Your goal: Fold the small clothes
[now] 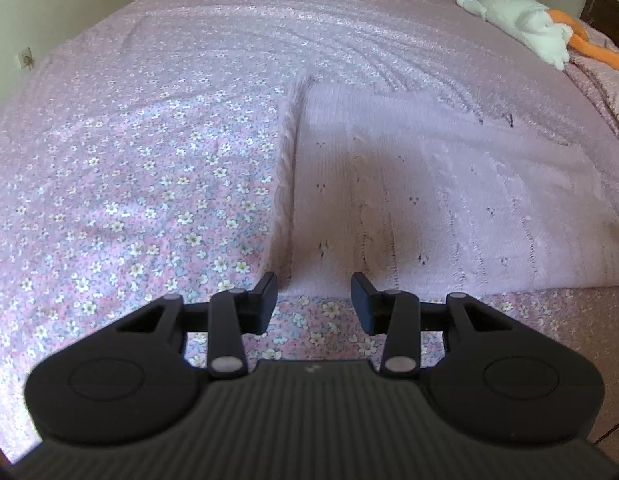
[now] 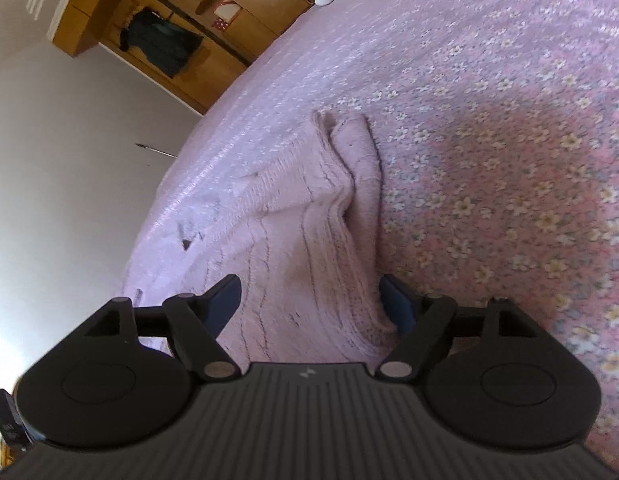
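The left gripper (image 1: 314,300) is held open, empty, over the near edge of the pink sweater (image 1: 429,184). The right gripper (image 2: 309,304) is spread wide astride a folded ridge, which is not pinched. Both are seen over a floral bedspread (image 1: 129,168).

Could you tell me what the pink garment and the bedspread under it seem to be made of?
The pink garment looks like soft knitted yarn, probably wool or acrylic: ribbed lines, a cable pattern along its edge and a fuzzy matte surface. The bedspread appears to be thin woven cloth, perhaps cotton, printed with small flowers, with a faint sheen farther away.

Floral pink bed (image 1: 129,200), white wall (image 2: 49,140), wooden wardrobe (image 2: 237,40).
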A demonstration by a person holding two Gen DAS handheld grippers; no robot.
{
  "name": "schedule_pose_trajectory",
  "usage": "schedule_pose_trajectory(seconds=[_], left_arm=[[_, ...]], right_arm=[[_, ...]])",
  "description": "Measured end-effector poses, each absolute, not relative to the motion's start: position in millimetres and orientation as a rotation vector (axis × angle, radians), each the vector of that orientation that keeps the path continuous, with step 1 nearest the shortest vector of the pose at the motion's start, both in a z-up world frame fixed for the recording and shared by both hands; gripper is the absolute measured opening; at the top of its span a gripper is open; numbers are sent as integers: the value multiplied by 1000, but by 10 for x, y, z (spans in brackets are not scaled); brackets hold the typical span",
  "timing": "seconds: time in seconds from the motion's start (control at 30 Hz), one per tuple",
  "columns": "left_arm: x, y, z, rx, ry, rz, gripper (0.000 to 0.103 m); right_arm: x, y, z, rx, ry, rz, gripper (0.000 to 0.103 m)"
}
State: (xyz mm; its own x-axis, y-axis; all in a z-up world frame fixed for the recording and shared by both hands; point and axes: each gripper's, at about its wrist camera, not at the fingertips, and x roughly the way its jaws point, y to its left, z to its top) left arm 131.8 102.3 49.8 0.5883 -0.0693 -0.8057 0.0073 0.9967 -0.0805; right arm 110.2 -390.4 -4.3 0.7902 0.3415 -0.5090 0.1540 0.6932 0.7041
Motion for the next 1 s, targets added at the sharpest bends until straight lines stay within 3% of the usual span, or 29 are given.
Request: schedule_pose_trajectory(seconds=[0.4, 0.43, 0.47, 0.53, 0.73, 1.0], left_arm=[[1336, 1022, 472, -58, 949, -29, 43], [1336, 1023, 468, -57, 950, -29, 43], [1334, 1024, 462, -56, 951, -28, 43], [1332, 1027, 453, -54, 954, -26, 43], [1319, 1061, 449, -53, 956, -21, 43], [1266, 1059, 480, -32, 929, -4, 43]], right_arm=[[1160, -3890, -73, 811, 658, 109, 80], [1160, -3886, -72, 802, 658, 98, 74], [1163, -3879, -75, 785, 670, 76, 53], [1175, -3893, -117, 784, 691, 46, 34], [1158, -3958, -200, 843, 670, 56, 32], [1165, -3945, -211, 852, 657, 75, 40]])
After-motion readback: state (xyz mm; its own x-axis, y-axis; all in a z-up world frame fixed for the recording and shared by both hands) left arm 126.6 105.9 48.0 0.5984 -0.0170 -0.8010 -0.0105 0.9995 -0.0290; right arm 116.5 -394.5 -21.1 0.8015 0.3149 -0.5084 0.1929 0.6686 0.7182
